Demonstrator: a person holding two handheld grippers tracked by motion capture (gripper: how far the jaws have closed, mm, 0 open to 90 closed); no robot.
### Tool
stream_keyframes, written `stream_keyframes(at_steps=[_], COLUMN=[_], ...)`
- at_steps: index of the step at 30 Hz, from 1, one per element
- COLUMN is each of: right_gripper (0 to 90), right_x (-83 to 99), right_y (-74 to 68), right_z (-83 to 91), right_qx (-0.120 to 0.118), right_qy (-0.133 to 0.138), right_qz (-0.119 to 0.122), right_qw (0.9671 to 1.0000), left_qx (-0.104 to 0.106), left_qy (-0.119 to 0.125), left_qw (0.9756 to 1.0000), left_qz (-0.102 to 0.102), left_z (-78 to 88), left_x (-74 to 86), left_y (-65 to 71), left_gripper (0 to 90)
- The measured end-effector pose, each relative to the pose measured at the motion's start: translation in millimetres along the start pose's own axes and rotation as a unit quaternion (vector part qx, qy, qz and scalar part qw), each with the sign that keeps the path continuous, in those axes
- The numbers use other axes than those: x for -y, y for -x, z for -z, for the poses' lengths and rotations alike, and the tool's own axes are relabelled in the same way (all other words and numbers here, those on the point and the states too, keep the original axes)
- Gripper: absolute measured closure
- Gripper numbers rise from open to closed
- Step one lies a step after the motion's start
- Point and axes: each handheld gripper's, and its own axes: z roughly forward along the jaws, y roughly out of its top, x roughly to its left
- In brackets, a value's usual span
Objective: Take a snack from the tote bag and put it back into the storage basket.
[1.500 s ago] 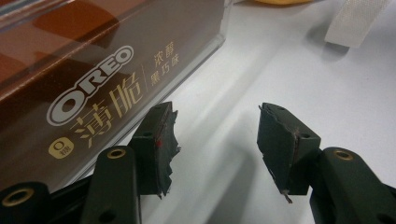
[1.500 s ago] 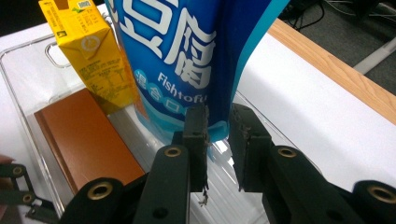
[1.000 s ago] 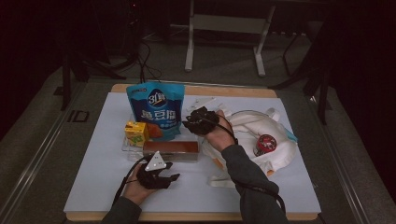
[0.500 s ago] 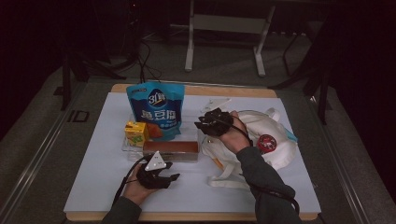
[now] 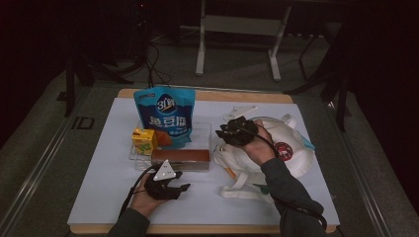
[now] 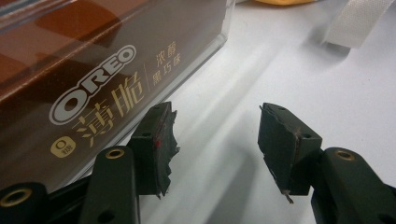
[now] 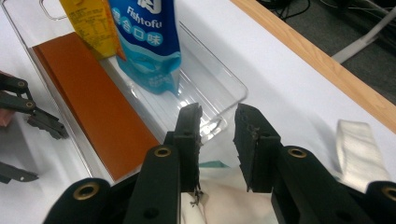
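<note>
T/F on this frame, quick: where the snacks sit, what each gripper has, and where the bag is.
1. The brown Oreo box sits in the clear tray. True.
2. The left gripper holds the Oreo box. False: its jaws are open over bare table beside the tray.
3. The blue snack pouch stands in the tray. True.
4. The white bag lies left of the tray. False: it lies right of it.
5. The right gripper clamps the yellow juice carton. False: nothing sits between its jaws above the bag.
</note>
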Motion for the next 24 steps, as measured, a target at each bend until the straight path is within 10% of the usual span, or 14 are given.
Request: stream_keyframes(at_steps=[24], right_gripper=[70.7], right_x=[28.2], right_y=[16.5], right_z=[18.9], right_qx=[0.014], right_qy=[-0.007], right_qz=[-0.025], right_qw=[0.9996], left_qx=[0.001], left_qy=[-0.001], left_qw=[1.0000], left_qz=[-0.001], left_z=[0.3], left_x=[0.0], left_y=[-0.6], left_gripper=[45.6])
